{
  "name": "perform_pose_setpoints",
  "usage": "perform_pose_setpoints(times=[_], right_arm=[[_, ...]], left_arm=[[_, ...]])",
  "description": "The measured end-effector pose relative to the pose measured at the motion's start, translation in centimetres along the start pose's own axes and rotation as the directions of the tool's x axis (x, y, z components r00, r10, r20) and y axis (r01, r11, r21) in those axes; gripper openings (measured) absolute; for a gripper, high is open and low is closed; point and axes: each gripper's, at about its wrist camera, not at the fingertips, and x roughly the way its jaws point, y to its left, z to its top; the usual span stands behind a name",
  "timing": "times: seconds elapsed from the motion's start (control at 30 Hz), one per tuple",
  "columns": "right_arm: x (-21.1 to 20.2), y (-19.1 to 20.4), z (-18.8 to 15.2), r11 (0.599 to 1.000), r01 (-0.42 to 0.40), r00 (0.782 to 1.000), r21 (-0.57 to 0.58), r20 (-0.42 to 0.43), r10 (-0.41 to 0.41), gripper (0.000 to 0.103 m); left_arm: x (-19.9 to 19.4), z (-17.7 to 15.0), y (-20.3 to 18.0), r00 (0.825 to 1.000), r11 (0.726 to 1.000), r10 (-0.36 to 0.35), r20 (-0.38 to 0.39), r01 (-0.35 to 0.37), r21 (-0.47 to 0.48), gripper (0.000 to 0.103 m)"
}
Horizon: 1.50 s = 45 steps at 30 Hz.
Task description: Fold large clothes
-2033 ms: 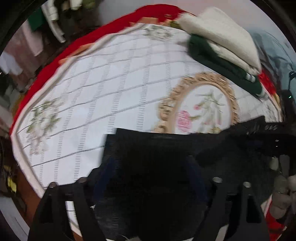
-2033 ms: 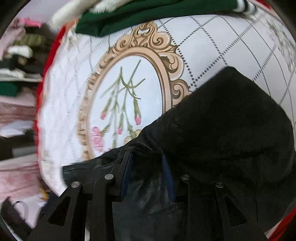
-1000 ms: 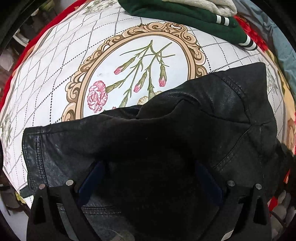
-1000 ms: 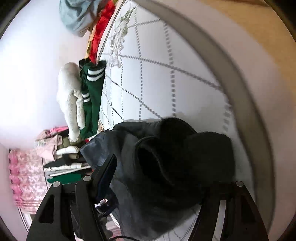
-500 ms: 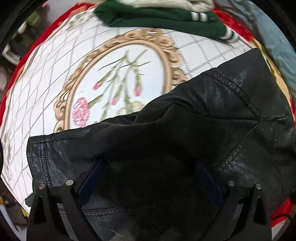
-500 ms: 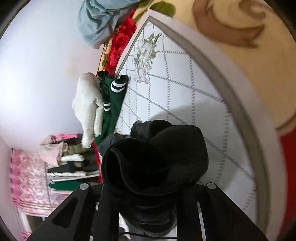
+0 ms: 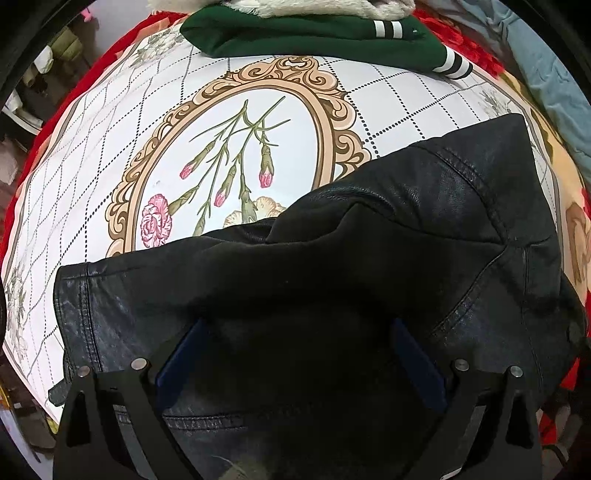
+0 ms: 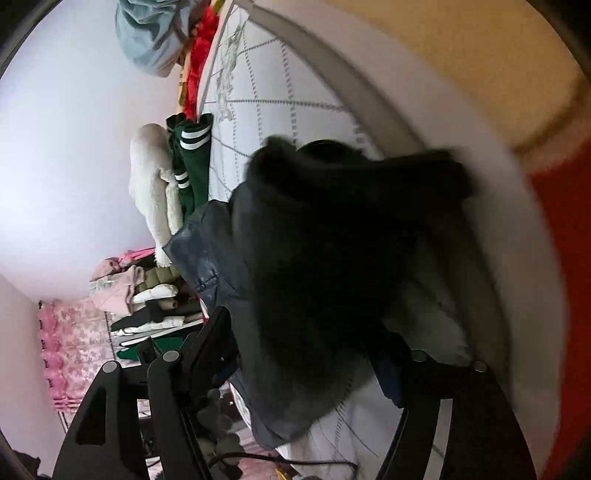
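Observation:
A black leather jacket [image 7: 388, 258] lies bunched on the near part of the flowered table cover [image 7: 110, 122]. My left gripper [image 7: 295, 354] is open just above it, jaws wide apart, its blue pads [image 7: 181, 350] at either side of the leather. In the right wrist view, tilted sideways, the jacket [image 8: 332, 258] shows with its dark fuzzy lining. My right gripper [image 8: 306, 354] stands open around the jacket's edge, jaws wide; the far finger is partly hidden by the cloth.
A folded green garment with white stripes [image 7: 314, 37] and a cream fleece one [image 7: 277, 5] lie at the table's far edge. A light blue cloth [image 7: 546, 74] sits at the right. Stacked clothes on shelves [image 8: 147, 295] stand beyond the table. Red cloth [image 8: 561, 258] borders it.
My right gripper was shut on the jacket's fuzzy part half a second ago and now stands open, the cloth spread lower. My left gripper stayed open over the jacket, drifting slightly.

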Motion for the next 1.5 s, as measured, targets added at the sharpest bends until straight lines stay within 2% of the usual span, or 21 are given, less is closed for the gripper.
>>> perform_pose_setpoints(times=[0.17, 0.2, 0.23, 0.27, 0.3, 0.33, 0.47, 0.6, 0.7, 0.77, 0.9, 1.0, 1.07, 1.13, 1.2, 1.27, 1.37, 1.43, 1.5], right_arm=[[3.0, 1.7, 0.8, 0.999, 0.035, 0.999, -0.020, 0.037, -0.035, 0.074], [3.3, 2.0, 0.8, 0.999, 0.046, 0.997, -0.018, 0.061, -0.045, 0.062], [3.5, 2.2, 0.8, 0.997, 0.074, 0.994, -0.007, 0.082, -0.073, 0.036], [3.7, 2.0, 0.8, 0.996, 0.087, 0.992, 0.016, 0.094, -0.088, 0.027], [3.6, 1.7, 0.8, 0.997, 0.068, 0.992, 0.036, 0.104, -0.071, 0.024], [3.5, 1.7, 0.7, 0.997, 0.057, 0.991, 0.058, 0.119, -0.063, 0.022], [2.3, 4.4, -0.4, 0.998, 0.067, 0.986, -0.004, 0.152, -0.066, 0.017], [0.2, 8.9, -1.3, 0.990, 0.089, 0.977, -0.106, 0.202, -0.067, 0.016], [-1.1, 13.3, -1.5, 0.961, 0.153, 0.962, -0.229, 0.258, -0.092, 0.016], [-1.3, 16.2, -1.5, 0.929, 0.205, 0.952, -0.309, 0.283, -0.116, 0.016], [-1.0, 20.2, -1.7, 0.860, 0.283, 0.942, -0.425, 0.290, -0.167, 0.016], [0.1, 23.5, -2.9, 0.804, 0.307, 0.943, -0.509, 0.276, -0.185, 0.016], [1.2, 25.8, -5.0, 0.750, 0.310, 0.947, -0.585, 0.256, -0.193, 0.016], [3.7, 28.2, -6.9, 0.697, 0.305, 0.952, -0.649, 0.228, -0.204, 0.016], [5.5, 30.0, -9.7, 0.640, 0.295, 0.955, -0.710, 0.197, -0.222, 0.016], [7.8, 31.3, -12.6, 0.579, 0.276, 0.956, -0.767, 0.159, -0.245, 0.016], [11.7, 31.4, -17.6, 0.485, 0.225, 0.953, -0.845, 0.086, -0.292, 0.016], [15.0, 30.9, -20.7, 0.438, 0.183, 0.942, -0.880, 0.030, -0.334, 0.016], [18.2, 29.3, -24.4, 0.387, 0.146, 0.919, -0.910, -0.020, -0.394, 0.016]], left_arm=[[0.0, -0.1, 0.1, 1.000, 1.000, 0.002, 0.007, -0.002, -0.002, 0.102], [0.0, 0.0, 0.1, 1.000, 1.000, 0.007, 0.013, -0.007, -0.003, 0.102], [0.1, 0.1, 0.3, 1.000, 1.000, 0.010, 0.016, -0.010, -0.005, 0.102], [0.2, 0.4, 0.5, 1.000, 1.000, 0.013, 0.017, -0.013, -0.014, 0.102], [0.2, 0.6, 0.6, 1.000, 1.000, 0.007, 0.013, -0.007, -0.018, 0.102], [0.5, 0.8, 0.8, 1.000, 1.000, 0.000, 0.003, 0.000, -0.021, 0.102], [0.7, 1.0, 0.5, 1.000, 1.000, -0.002, 0.012, 0.002, -0.013, 0.102], [1.0, 2.1, -0.7, 0.996, 0.996, -0.082, 0.028, 0.083, -0.025, 0.102], [1.9, 4.0, -3.1, 0.984, 0.984, -0.174, 0.047, 0.175, -0.013, 0.103], [2.6, 5.1, -4.4, 0.971, 0.972, -0.232, 0.062, 0.233, -0.005, 0.103], [2.7, 6.8, -5.2, 0.956, 0.957, -0.289, 0.059, 0.289, -0.008, 0.103], [1.5, 6.7, -2.2, 0.943, 0.938, -0.330, 0.047, 0.333, -0.096, 0.103], [-0.7, 5.6, 0.9, 0.940, 0.928, -0.330, 0.092, 0.341, -0.153, 0.103], [-3.3, 4.0, 4.8, 0.938, 0.916, -0.313, 0.146, 0.339, -0.216, 0.103], [-6.0, 1.8, 9.2, 0.946, 0.907, -0.269, 0.182, 0.312, -0.282, 0.103], [-8.9, -0.9, 14.5, 0.959, 0.896, -0.196, 0.204, 0.260, -0.359, 0.103], [-11.5, -4.6, 20.1, 0.974, 0.882, -0.099, 0.203, 0.180, -0.436, 0.103], [-12.7, -6.4, 22.9, 0.977, 0.865, -0.062, 0.202, 0.153, -0.479, 0.103], [-13.8, -8.4, 25.0, 0.980, 0.841, -0.014, 0.200, 0.120, -0.528, 0.103]])
